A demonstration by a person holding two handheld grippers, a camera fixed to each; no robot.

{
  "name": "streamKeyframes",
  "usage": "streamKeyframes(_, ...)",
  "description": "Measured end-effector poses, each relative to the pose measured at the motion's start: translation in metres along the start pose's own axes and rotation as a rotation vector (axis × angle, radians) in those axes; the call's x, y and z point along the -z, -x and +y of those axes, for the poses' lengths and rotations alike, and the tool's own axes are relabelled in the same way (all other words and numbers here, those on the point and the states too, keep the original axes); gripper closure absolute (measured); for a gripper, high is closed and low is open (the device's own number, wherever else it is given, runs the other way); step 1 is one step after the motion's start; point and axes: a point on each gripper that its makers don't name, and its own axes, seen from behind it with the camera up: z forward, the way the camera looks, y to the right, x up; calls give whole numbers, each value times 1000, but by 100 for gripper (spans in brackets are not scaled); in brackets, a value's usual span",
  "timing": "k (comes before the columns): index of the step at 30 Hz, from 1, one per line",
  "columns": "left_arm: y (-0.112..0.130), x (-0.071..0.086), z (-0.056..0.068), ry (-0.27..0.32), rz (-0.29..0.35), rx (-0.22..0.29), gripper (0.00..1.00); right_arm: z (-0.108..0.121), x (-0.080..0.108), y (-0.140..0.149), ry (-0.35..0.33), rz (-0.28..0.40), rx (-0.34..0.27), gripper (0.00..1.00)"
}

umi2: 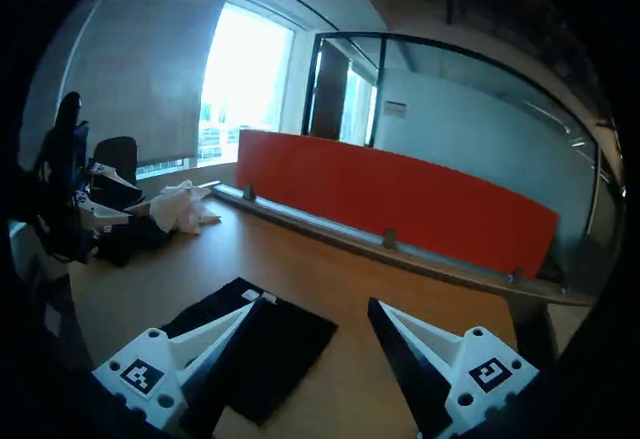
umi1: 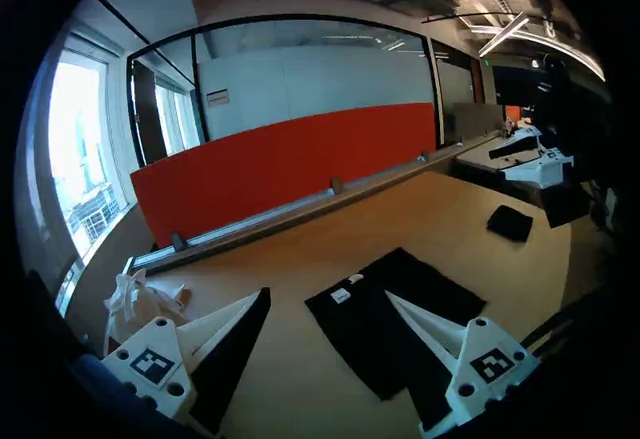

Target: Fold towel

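A black towel [umi1: 416,283] lies flat on the wooden desk [umi1: 320,239], with a small white label [umi1: 342,295] at its near corner. My left gripper [umi1: 326,293] hovers open just above and before it, its right finger over the cloth. In the right gripper view the same towel [umi2: 292,339] lies under my left finger, and my right gripper [umi2: 315,303] is open with nothing between its fingers. Another white gripper [umi1: 534,161] shows far off at the right. A gripper [umi2: 92,199] also shows at the far left of the right gripper view.
A crumpled white cloth [umi1: 132,299] [umi2: 182,203] lies at one end of the desk. A small folded black cloth [umi1: 510,221] sits at the other. A red divider panel [umi1: 288,163] [umi2: 400,199] with a metal rail runs along the desk's far edge. A dark bundle [umi2: 132,239] lies near the white cloth.
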Motion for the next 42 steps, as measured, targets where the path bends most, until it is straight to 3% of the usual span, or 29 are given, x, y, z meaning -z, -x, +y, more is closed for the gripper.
streamKeyframes(11, 59, -14, 19, 43, -102, 7, 5, -28, -13, 52, -81, -93, 11, 0)
streamKeyframes(32, 164, -48, 65, 159, -279, -49, 5, -66, -43, 157, -173, -236, 10, 0)
streamKeyframes(42, 205, -63, 86, 211, -355, -51, 5, -79, -51, 206, -210, -321, 18, 0)
